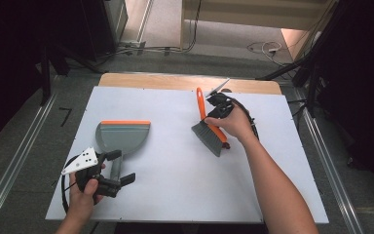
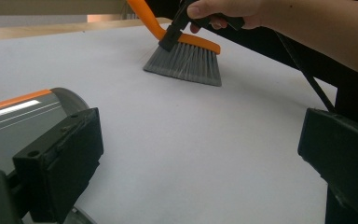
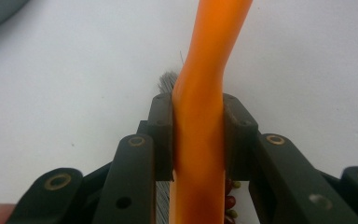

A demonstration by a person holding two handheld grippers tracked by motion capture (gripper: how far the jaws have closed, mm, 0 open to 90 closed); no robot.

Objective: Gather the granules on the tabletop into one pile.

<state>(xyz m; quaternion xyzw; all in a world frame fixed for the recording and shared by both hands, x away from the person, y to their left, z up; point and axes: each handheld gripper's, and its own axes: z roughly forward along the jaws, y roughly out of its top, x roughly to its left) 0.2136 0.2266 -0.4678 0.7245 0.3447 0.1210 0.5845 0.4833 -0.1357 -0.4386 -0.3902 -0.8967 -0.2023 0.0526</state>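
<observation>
Both grippers are at work over a white tabletop (image 1: 175, 165). Right gripper (image 1: 213, 113), held in the person's right hand (image 1: 233, 124), has its two black jaws pressed against either side of the orange plastic handle of a small hand brush with grey bristles (image 1: 209, 132); the right gripper view shows that handle (image 3: 200, 121) pinched squarely between the jaw pads, with a tuft of grey bristles visible past them. In the high view the brush sits toward the far right of the table, handle pointing away from the person, bristle head angled down and toward the table's middle; whether the bristle tips touch the surface I cannot tell for sure, though in the left gripper view they appear to rest on it (image 2: 184, 63).

Left gripper (image 1: 109, 178), in the person's left hand (image 1: 85, 195) at the near left corner, has its jaws spread wide with nothing between them. One jaw lies just beside the handle of a grey plastic dustpan with an orange front lip (image 1: 121, 134). The dustpan lies flat on the table, well apart from the brush, lip facing the far side. A small cluster of dark red beads (image 3: 230, 205) shows beneath the brush in the right gripper view.
</observation>
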